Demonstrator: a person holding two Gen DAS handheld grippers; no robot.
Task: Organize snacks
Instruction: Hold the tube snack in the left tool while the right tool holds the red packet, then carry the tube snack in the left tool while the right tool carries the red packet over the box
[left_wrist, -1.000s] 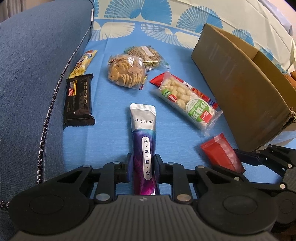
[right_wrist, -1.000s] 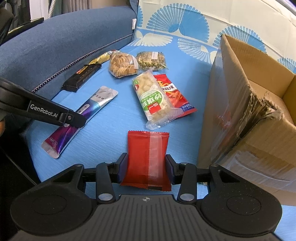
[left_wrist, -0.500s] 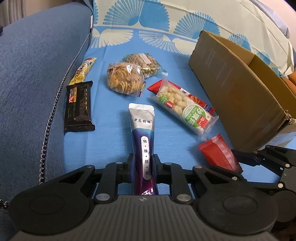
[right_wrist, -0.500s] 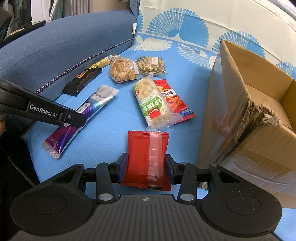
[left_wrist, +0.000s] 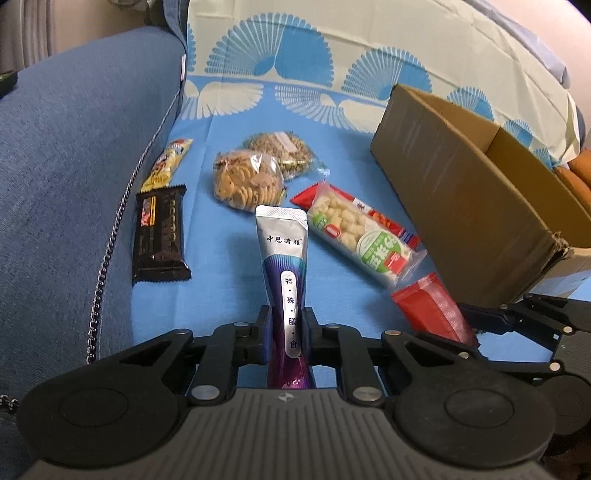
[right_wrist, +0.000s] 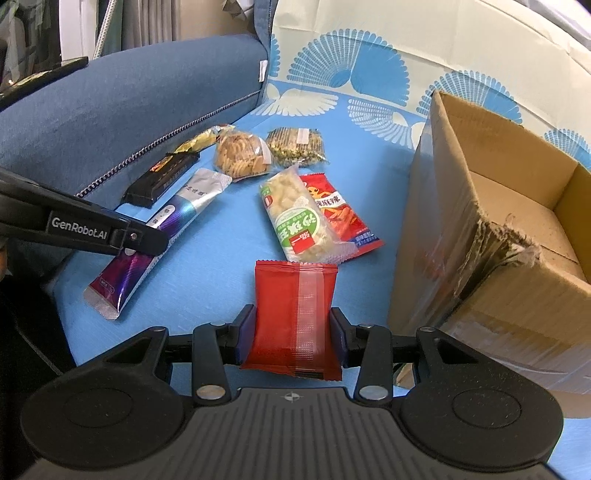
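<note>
jaws of my left gripper (left_wrist: 286, 328) closing, pinching purple sachet (left_wrist: 286, 280) at lower centre; my right gripper (right_wrist: 291, 328) grips red packet (right_wrist: 293, 314), cardboard box (right_wrist: 491, 236) at right

- One silver-purple sachet (left_wrist: 286, 280)
- One red packet (right_wrist: 295, 317)
- One clear pack of white puffs (left_wrist: 360, 240)
- One red-orange snack pack (right_wrist: 341, 218), partly under the puffs
- One round bag of biscuits (left_wrist: 245, 181)
- One bag of green-brown snacks (left_wrist: 286, 149)
- One black bar (left_wrist: 160, 234)
- One yellow bar (left_wrist: 168, 166)
- One cardboard box (left_wrist: 465, 206)
- Two claws: left claw (left_wrist: 286, 334), right claw (right_wrist: 293, 334)
</note>
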